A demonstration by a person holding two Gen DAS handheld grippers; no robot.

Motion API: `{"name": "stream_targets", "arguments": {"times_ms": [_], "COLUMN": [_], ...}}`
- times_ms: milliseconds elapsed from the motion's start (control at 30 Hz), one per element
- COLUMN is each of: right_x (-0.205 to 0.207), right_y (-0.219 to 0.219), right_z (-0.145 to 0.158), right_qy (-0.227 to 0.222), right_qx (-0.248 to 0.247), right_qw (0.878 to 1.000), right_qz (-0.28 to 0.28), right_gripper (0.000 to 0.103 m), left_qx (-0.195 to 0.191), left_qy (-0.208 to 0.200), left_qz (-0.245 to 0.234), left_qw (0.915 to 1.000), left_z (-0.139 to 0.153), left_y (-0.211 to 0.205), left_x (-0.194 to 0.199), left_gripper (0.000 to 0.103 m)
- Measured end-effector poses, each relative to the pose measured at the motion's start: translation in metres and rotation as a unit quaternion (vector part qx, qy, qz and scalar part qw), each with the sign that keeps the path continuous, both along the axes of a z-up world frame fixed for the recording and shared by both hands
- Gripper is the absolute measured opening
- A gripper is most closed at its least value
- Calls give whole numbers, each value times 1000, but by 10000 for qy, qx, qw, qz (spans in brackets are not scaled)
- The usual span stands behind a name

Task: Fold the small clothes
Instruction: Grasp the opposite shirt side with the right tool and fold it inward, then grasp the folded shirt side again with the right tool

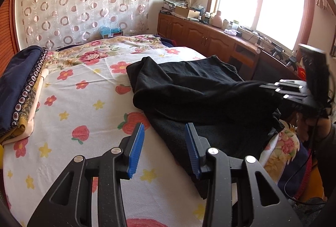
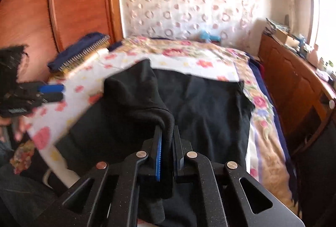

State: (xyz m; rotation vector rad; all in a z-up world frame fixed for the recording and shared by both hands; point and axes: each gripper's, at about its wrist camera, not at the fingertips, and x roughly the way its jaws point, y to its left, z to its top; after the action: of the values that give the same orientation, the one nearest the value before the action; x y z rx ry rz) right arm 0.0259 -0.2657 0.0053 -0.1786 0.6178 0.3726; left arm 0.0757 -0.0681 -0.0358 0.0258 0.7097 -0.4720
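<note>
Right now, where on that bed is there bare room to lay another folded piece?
The flowered sheet lies free between the folded pile and the black garment. The window side is crowded: the garment spreads there, pinched in the right tongs.

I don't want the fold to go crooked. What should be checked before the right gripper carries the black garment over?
1. Right gripper clamped on the black garment: ok, a fold of cloth sits between its pads.
2. Left gripper holding the near edge: not ok, open above the bed, nothing between its pads.
3. Far half lying flat: ok.
4. Lifted part smooth: not ok, bunched.
5. Folded pile out of the way: ok, apart at the bed's edge.
</note>
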Motion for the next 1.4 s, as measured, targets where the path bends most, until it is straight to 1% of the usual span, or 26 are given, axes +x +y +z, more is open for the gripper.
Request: {"name": "stream_targets", "arguments": {"times_ms": [33,67,100,133,167,200,233,300,433,633,700,767,833,967,1000,1033,1067,1200,1333,1400], "right_x": [1,2,1,0,-2,-6,-6,-9,-11,-18,-16,-8,2,13,12,13,10,-7,-19,-25], "right_y": [1,2,3,4,6,9,10,16,18,21,26,24,20,18,16,17,17,21,13,6], "right_z": [-4,-7,-10,-11,-11,-12,-11,-12,-21,-18,-21,-24,-26,-28,-26,-24,-23,-15,3,11], "right_qy": [68,121,147,145,145,137,137,177,229,123,77,133,231,338,314,291,253,-90,-412,-460], "right_qx": [-10,-8,-3,15,40,69,72,-81,-566,-973,-1222,-1256,-1183,-890,-773,-701,-680,-653,-525,-494], "right_qw": [10000,9999,9999,9999,9999,9998,9996,9992,9970,9943,9922,9919,9927,9955,9965,9971,9973,9973,9976,9976], "right_qz": [2,4,-19,-14,53,146,216,355,481,412,251,111,36,8,12,51,83,322,206,174], "right_gripper": [11,13,18,29,36,46,50,52,53,57,57,57,57,57,46,19,11,9,9,9], "left_qx": [-2,2,9,11,13,15,15,17,5,2,0,18,47,77,77,74,71,41,-2,-12], "left_qy": [2,6,12,15,21,25,27,27,28,59,90,122,138,150,149,149,151,149,69,-41], "left_qz": [-10,-20,-21,-23,-28,-27,-34,-39,-61,-91,-111,-159,-205,-256,-259,-259,-252,-215,-151,-103], "left_qw": [10000,10000,10000,10000,10000,10000,10000,10000,10000,9999,9999,9998,9997,9995,9995,9995,9995,9996,9999,9999], "left_z": [0,0,-1,-1,-1,-1,-1,-1,-1,-5,-8,-11,-13,-15,-15,-15,-15,-14,-11,-8], "left_y": [0,-1,-1,-1,-1,-2,-2,-2,-3,-6,-9,-13,-16,-21,-21,-21,-21,-19,-18,-16], "left_x": [0,0,0,0,0,0,0,1,0,-1,-1,-1,-3,-6,-7,-7,-8,-7,-8,-11], "left_gripper": [41,41,41,41,41,41,41,41,41,41,41,41,41,41,41,41,41,41,41,41]}}
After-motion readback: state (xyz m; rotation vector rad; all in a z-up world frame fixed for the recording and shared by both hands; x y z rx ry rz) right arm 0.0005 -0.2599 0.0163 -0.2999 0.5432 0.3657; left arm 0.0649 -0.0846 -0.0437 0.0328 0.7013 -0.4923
